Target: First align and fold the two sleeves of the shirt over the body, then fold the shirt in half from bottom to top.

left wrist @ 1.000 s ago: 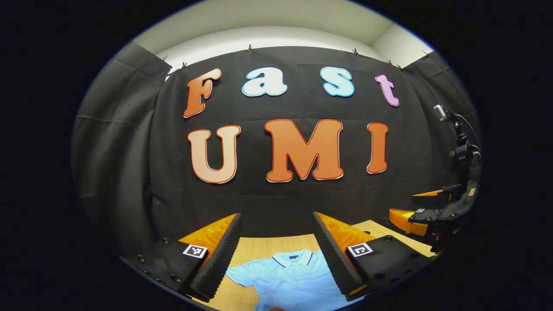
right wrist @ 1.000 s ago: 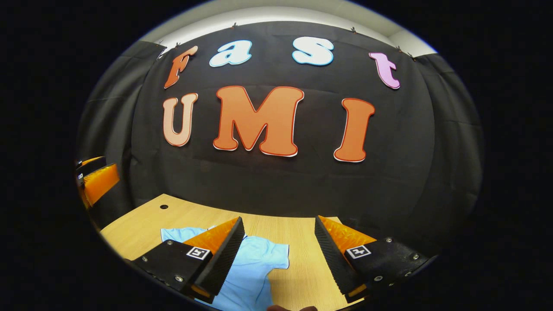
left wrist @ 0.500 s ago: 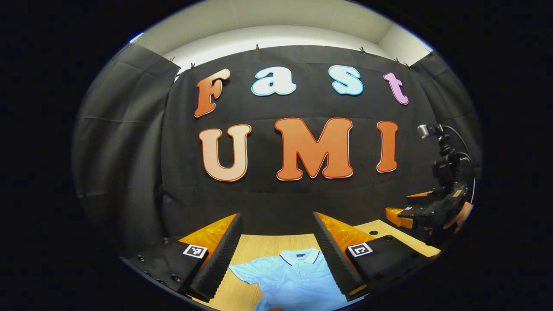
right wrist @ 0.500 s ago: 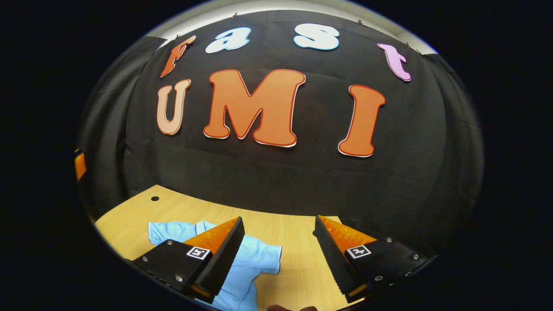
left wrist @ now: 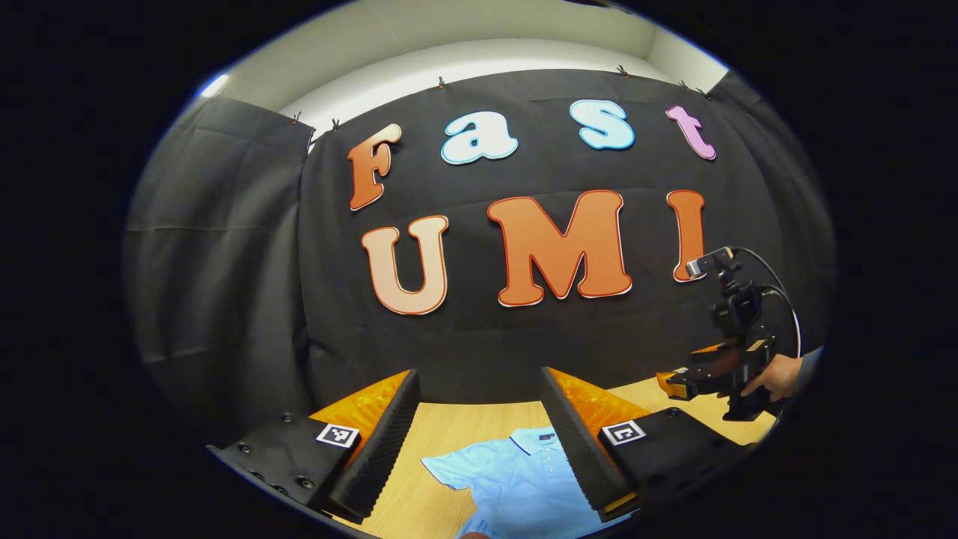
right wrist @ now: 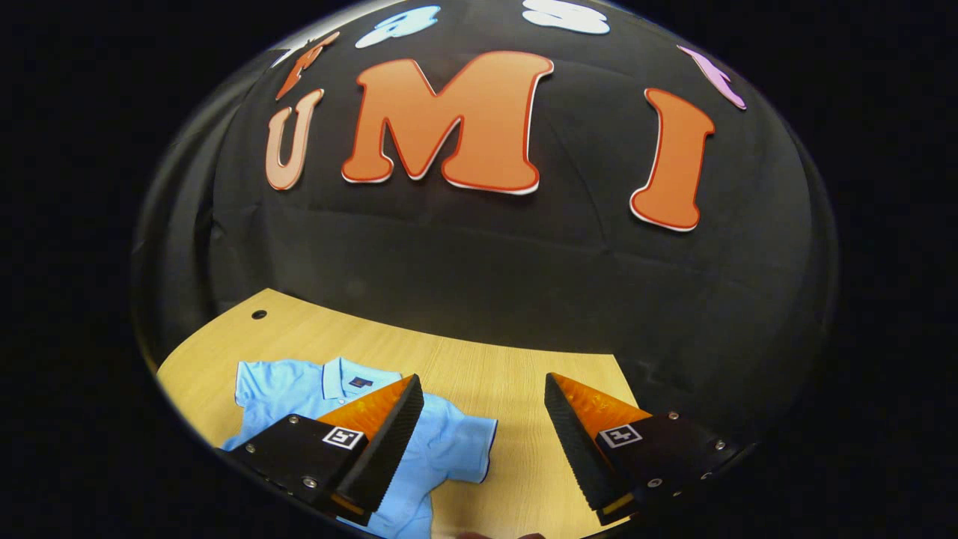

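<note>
Both grippers (left [left wrist: 479,408], right [right wrist: 483,412]) gape, unladen — above the flat shirt [right wrist: 299,389].

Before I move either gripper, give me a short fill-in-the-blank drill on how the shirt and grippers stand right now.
1. The light blue polo shirt lies spread on the ____ tabletop.
2. Both sleeves are not yet ____ over the body.
3. The right gripper hangs with its jaws ____ and empty.
4. The left gripper has ____ between its fingers.

Missing words: wooden; folded; open; nothing
</note>
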Action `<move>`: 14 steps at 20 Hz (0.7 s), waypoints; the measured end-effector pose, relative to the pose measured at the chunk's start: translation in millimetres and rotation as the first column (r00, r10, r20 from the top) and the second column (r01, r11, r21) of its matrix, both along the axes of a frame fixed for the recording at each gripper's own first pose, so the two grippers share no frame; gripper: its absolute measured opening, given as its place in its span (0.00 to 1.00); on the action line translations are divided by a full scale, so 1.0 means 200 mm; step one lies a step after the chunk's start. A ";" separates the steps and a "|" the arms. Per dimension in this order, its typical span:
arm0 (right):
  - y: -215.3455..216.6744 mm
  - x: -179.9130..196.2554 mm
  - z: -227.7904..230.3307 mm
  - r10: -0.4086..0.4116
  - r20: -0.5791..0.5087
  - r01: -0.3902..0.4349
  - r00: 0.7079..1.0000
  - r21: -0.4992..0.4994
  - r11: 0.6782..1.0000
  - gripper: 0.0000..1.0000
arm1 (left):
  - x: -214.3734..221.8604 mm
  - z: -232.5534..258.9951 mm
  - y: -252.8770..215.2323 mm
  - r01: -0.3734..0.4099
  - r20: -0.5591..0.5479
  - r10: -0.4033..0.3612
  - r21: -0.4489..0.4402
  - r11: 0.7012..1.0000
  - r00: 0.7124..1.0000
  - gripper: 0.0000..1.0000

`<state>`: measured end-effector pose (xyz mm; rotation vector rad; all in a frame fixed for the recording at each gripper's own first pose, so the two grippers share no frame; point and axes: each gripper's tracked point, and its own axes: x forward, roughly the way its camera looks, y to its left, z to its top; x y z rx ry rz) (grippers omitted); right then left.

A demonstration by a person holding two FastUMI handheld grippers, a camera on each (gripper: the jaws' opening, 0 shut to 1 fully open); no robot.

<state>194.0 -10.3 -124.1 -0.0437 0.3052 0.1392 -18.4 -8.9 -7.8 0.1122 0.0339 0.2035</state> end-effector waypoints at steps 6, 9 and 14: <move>0.00 0.15 -0.36 -0.014 -0.194 0.009 0.981 -0.023 1.000 0.99 | -0.01 -0.02 0.03 -0.050 -0.022 0.049 -0.019 0.999 0.999 1.00; 0.01 0.21 -0.56 -0.032 -0.285 0.024 0.958 -0.031 0.999 0.99 | 0.00 -0.03 0.04 -0.068 -0.035 0.068 -0.009 0.998 0.997 1.00; 0.02 0.24 -0.84 -0.038 -0.438 0.033 0.898 -0.019 0.999 0.98 | 0.02 -0.07 0.04 -0.087 -0.056 0.086 -0.007 0.996 0.995 1.00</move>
